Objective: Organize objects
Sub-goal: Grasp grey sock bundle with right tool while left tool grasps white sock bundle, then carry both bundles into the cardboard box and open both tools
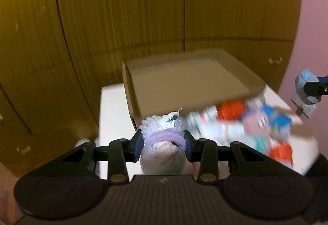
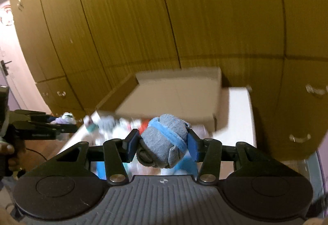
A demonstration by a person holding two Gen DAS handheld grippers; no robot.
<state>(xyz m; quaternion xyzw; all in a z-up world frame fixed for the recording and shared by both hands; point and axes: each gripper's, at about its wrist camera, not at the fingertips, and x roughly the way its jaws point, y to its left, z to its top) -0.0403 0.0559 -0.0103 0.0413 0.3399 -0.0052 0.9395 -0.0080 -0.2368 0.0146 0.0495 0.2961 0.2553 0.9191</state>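
Wardrobe doors point(image 1: 123, 9) fill the background of both views, behind a white tabletop point(image 1: 111, 110) carrying an empty cardboard box point(image 1: 184, 81) and a blurred heap of colourful socks point(image 1: 246, 126). Only the left wrist view shows the left hand-held gripper point(image 1: 163, 142) clamped on a purple-and-white sock roll point(image 1: 163, 134). Only the right wrist view shows closely the right hand-held gripper point(image 2: 163, 143) squeezing a grey-and-blue sock roll point(image 2: 162, 141), plus a hand point(image 2: 9, 153) at its left edge.

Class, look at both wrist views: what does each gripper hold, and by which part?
The left gripper clamps a rolled white-and-lilac sock bundle across its lilac band. The right gripper clamps a rolled grey-and-blue sock bundle around its middle.
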